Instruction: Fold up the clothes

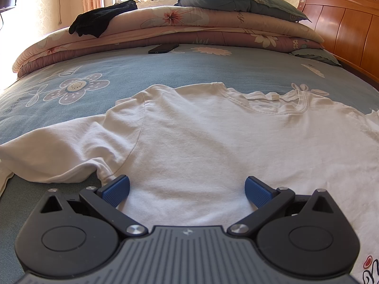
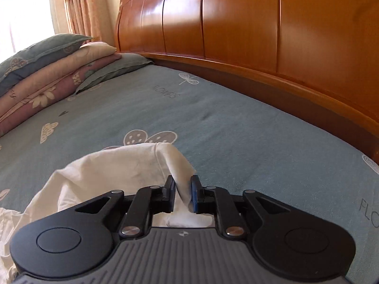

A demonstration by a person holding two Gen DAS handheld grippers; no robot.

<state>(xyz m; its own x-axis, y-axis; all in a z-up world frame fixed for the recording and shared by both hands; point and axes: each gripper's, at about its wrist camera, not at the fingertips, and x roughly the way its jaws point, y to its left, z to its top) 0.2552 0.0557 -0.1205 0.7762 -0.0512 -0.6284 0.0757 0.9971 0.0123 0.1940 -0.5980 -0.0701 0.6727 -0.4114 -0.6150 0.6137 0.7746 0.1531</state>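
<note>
Right gripper point(image 2: 182, 193) pinches white shirt point(image 2: 113, 168), hem hidden behind it.

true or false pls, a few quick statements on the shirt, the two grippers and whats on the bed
1. The white t-shirt lies on the bed sheet. True.
2. The left gripper is clamped on a sleeve. False: its jaws stand wide open over the shirt.
3. The right gripper has white cloth between its pads. True.
4. A phone lies on the shirt. False: it lies on the sheet near the folded quilts.
5. The headboard is metal. False: wood.
</note>
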